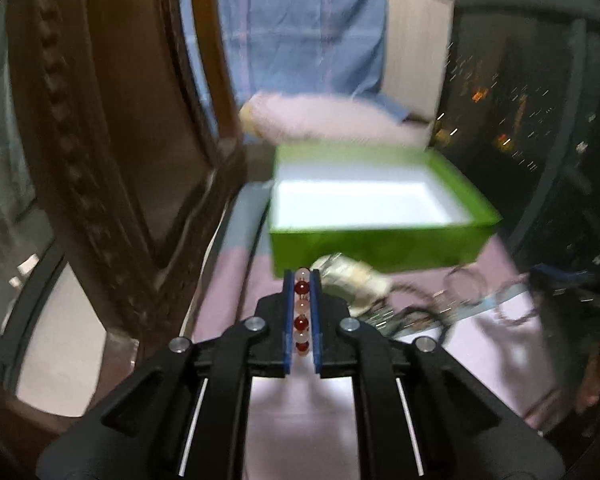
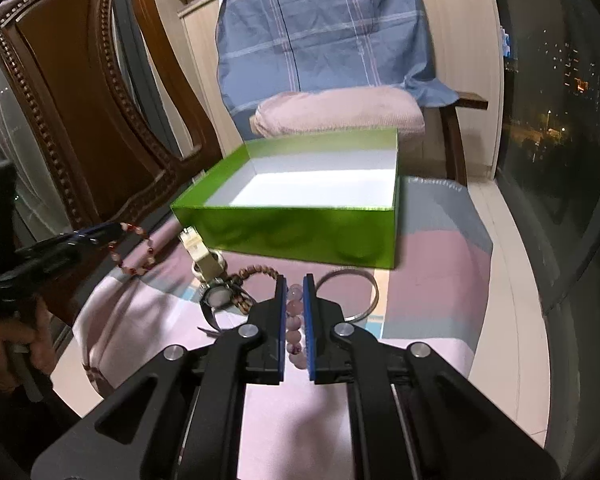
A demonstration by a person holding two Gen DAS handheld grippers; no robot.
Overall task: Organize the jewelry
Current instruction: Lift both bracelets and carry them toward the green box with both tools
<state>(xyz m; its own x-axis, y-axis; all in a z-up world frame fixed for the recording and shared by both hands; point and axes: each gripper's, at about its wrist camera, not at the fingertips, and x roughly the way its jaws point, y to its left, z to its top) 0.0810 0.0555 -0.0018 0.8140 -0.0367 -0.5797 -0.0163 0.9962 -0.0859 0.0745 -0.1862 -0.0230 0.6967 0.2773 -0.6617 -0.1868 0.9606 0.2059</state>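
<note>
1. The right gripper [image 2: 295,320] is clamped narrow on a string of pale pink beads [image 2: 294,320], which runs lengthwise between its blue pads.
2. The left gripper [image 1: 302,312] is likewise pinched on a red-and-pink bracelet [image 1: 302,310]. In the right wrist view that bracelet [image 2: 134,250] hangs as a loop from the left gripper's tips [image 2: 100,234], clear of the cloth [image 2: 420,272], with a hand [image 2: 16,344] on the handle at the left edge.
3. Just past the right gripper, loose pieces lie on the pink-and-grey cloth: a watch [image 2: 220,298], a brown bead strand [image 2: 256,272] touching it, a thin metal bangle [image 2: 360,292] to the right, and a small cream tag-like item [image 2: 198,250] nearer the box.
4. Behind them stands an open green box [image 2: 296,236] with a white inside; nothing shows in it.
5. Farther back are a carved wooden chair [image 2: 80,112] on the left and a pink cushion [image 2: 340,116] under a blue checked cloth [image 2: 320,32].
</note>
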